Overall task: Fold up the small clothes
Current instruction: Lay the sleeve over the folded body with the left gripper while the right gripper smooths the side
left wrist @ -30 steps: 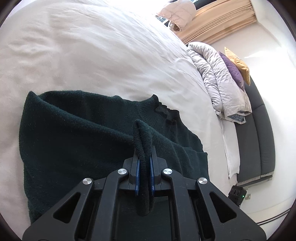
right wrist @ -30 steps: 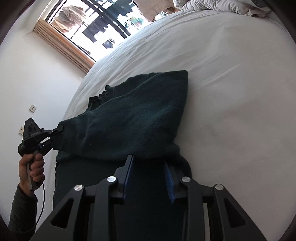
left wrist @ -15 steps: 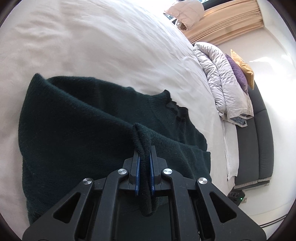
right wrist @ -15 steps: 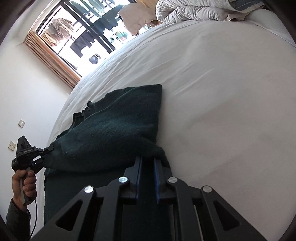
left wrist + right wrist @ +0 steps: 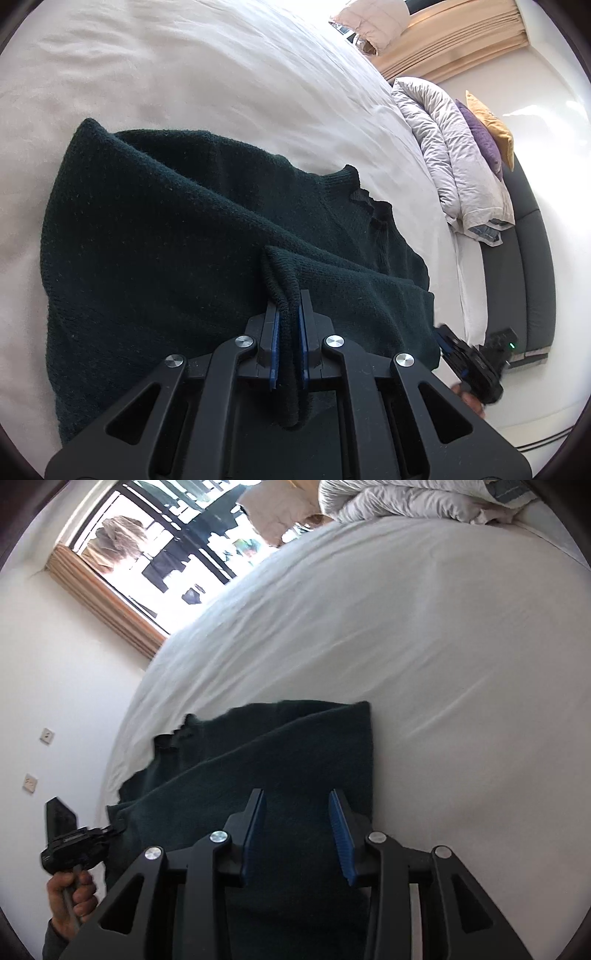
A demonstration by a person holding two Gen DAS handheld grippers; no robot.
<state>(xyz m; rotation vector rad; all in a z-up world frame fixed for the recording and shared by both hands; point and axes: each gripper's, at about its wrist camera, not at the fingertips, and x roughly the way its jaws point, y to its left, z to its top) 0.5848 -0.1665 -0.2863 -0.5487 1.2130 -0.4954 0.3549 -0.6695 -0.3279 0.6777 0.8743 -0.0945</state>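
Bedroom — white bed sheet [image 5: 229, 74] filling most of both views, window with hanging laundry [image 5: 177, 550] beyond, bundled grey duvet [image 5: 458, 155] and dark sofa [image 5: 517, 266] at the far side.

Dark green sweater [image 5: 177, 236]: lies on the sheet near its edge, one flap already drawn across the body; neckline [image 5: 365, 199] towards the duvet. Judged partly folded — at least one more fold and a flattening remain.

Left gripper [image 5: 287, 325]: clamped tight on a bunched edge of the knit, which hangs down between the blue pads.

Right gripper [image 5: 297, 834]: jaws apart, having just been opening; nothing pinched, the sweater only lying beneath them.

Left wrist view only: the pinched fold itself, the duvet's purple and yellow cushions [image 5: 487, 129], and the right gripper at the sweater's corner. Right wrist view only: the window, two wall sockets [image 5: 47, 734], and the person's hand [image 5: 72, 897] on the left tool's handle.
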